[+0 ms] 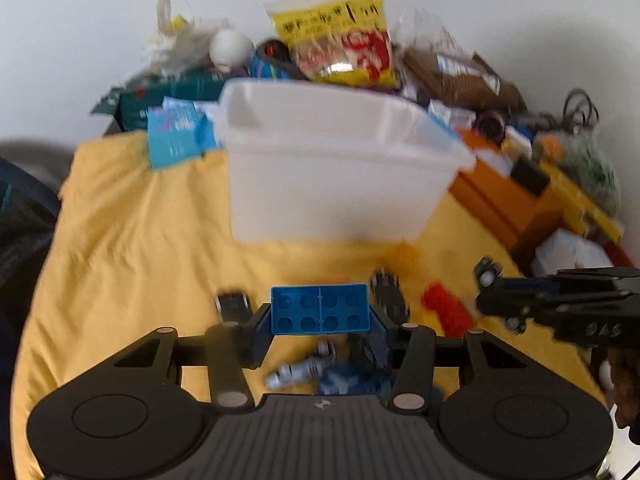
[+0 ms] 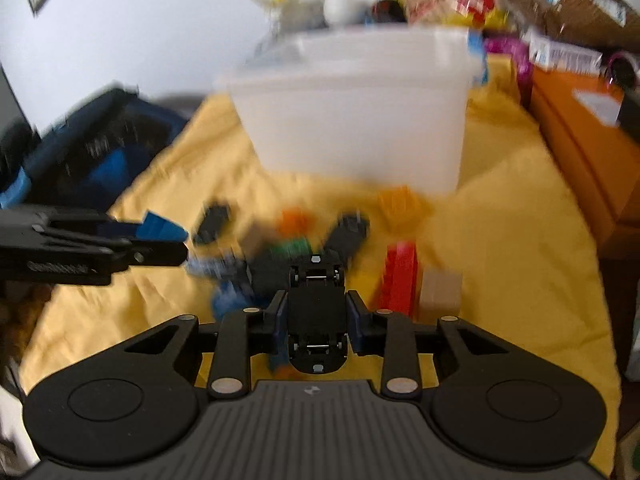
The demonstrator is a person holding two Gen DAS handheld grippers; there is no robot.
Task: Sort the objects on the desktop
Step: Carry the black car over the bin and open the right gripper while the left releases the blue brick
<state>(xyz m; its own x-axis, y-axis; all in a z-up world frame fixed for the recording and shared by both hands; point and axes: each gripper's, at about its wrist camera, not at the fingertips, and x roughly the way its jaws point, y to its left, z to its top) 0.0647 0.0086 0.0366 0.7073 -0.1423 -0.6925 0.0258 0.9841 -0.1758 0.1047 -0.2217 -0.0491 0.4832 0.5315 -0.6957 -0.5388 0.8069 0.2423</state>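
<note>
Fingers of the left gripper (image 1: 320, 330) are clamped on a blue brick (image 1: 319, 309), its hollow underside with round sockets facing the camera, held above the yellow cloth (image 1: 132, 232). Right gripper (image 2: 317, 324) fingers are clamped on the sides of a black toy car (image 2: 317, 312), chassis and both axles facing the camera, nose pointing away.

White bin (image 1: 332, 160) stands upright on the cloth toward the far edge, ahead of both grippers. Its inside is not visible.

Loose pieces lie on the cloth between the grippers and the bin: red brick (image 1: 444, 306), orange piece (image 1: 404, 254) just beside the bin's base, two dark toy cars (image 1: 390, 294), and a grey-blue toy (image 1: 300, 370) under the left gripper. All are blurred.

In the right wrist view a tan block (image 2: 442, 292) sits touching the red brick, toward the right edge.

Behind the bin, along the far edge: a yellow snack bag (image 1: 340, 36), a white ball (image 1: 230, 46) and an orange box (image 1: 504, 196) at the right.
</note>
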